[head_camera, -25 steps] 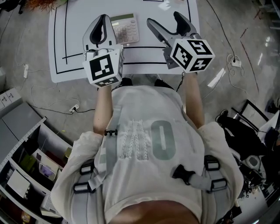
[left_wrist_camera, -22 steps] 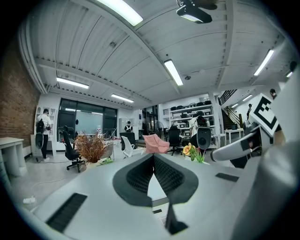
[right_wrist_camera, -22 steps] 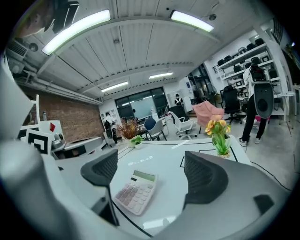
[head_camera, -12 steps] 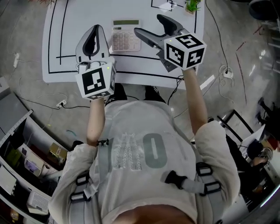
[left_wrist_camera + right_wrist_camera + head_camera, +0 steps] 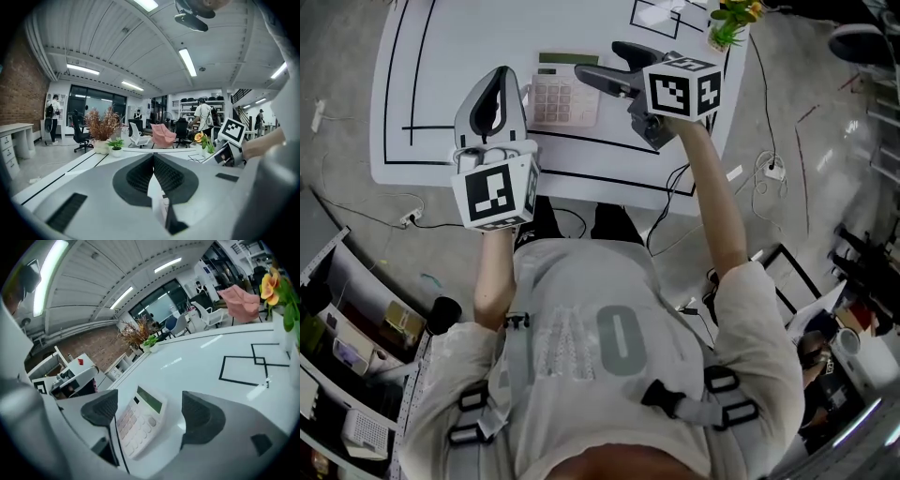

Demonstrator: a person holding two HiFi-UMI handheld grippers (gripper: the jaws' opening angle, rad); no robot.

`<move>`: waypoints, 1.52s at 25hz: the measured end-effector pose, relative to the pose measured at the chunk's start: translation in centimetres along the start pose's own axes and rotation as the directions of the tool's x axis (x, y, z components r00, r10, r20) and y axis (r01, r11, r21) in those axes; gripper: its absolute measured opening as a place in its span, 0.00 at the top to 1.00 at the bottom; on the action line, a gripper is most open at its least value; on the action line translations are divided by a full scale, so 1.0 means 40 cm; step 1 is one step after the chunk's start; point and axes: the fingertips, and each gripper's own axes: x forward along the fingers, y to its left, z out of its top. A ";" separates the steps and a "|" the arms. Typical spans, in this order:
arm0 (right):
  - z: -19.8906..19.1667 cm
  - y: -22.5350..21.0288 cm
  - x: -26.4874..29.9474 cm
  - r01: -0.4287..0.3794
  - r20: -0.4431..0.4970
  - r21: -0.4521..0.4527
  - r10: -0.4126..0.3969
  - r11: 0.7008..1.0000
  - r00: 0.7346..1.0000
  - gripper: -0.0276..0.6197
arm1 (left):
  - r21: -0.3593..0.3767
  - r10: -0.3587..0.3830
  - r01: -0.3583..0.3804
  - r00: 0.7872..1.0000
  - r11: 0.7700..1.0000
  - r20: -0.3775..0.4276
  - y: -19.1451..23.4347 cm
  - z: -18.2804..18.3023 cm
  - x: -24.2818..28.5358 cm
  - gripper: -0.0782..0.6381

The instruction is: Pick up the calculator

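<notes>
On the left, our left gripper (image 5: 498,82) hangs above the near part of the white surface (image 5: 412,66), close to the black lines (image 5: 419,94) marked on it. In its own view the two dark ribbed pads (image 5: 138,177) are pressed together with nothing between them, so this gripper is closed and empty. It points across the surface toward a pot of dried reddish stems (image 5: 102,131) and a small green plant (image 5: 115,146) at the far side.

Just to the right of it lies the calculator (image 5: 564,94), flat on the surface, keys facing up and the display at its far end.

Further right, our right gripper (image 5: 602,64) reaches in over the surface with its jaws spread wide. In its own view the calculator sits between its two dark pads (image 5: 200,416), nearer the one at that view's left, and neither pad closes on it. From the head view one jaw crosses over the calculator's far right corner. We cannot tell whether it touches there.

Beyond this gripper we see squares of black tape (image 5: 243,366) on the surface. A potted plant with yellow flowers (image 5: 729,21) stands at the far right corner.
</notes>
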 end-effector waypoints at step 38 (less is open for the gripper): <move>-0.096 0.027 0.116 -0.167 -0.256 0.241 0.229 0.956 0.939 0.80 | -0.032 -0.003 0.000 0.996 0.999 -0.089 0.026 -0.097 0.024 0.86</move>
